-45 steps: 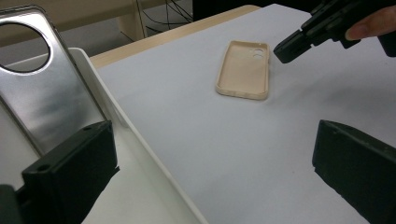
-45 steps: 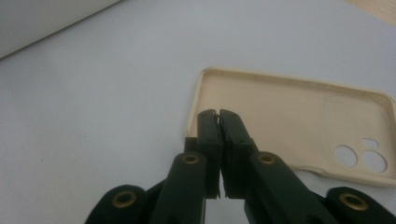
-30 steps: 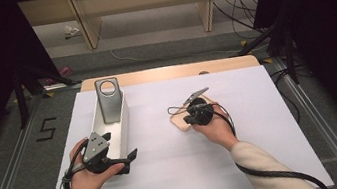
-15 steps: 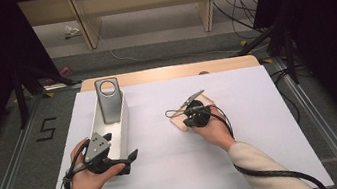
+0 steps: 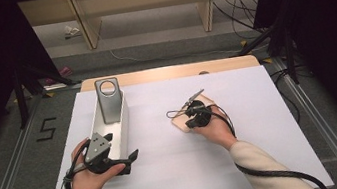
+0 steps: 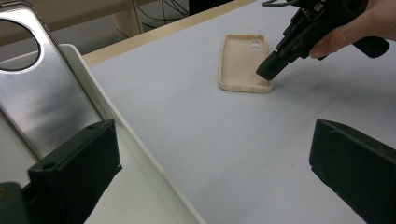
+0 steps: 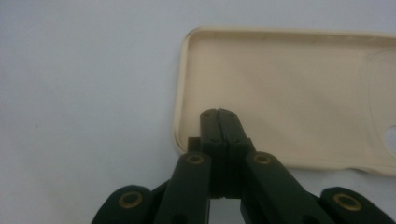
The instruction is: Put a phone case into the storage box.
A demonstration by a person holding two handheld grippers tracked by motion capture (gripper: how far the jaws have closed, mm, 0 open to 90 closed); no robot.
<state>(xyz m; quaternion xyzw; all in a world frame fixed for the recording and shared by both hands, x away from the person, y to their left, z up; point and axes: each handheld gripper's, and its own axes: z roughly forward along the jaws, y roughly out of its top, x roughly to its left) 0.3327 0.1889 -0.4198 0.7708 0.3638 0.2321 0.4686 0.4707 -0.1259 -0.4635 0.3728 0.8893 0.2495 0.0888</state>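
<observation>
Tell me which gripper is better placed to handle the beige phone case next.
Right. The right gripper is shut with its tips on the phone case; the left gripper sits open by the white tray.

Table top (image 5: 262, 126): white sheet over wood.
Floor mark (image 5: 46, 129): number 5, left of table.
Cables (image 5: 239, 8): on floor, far right.

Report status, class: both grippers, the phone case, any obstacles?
Left gripper open beside white tray. Right gripper shut, tips on beige phone case. Nothing in the way.
</observation>
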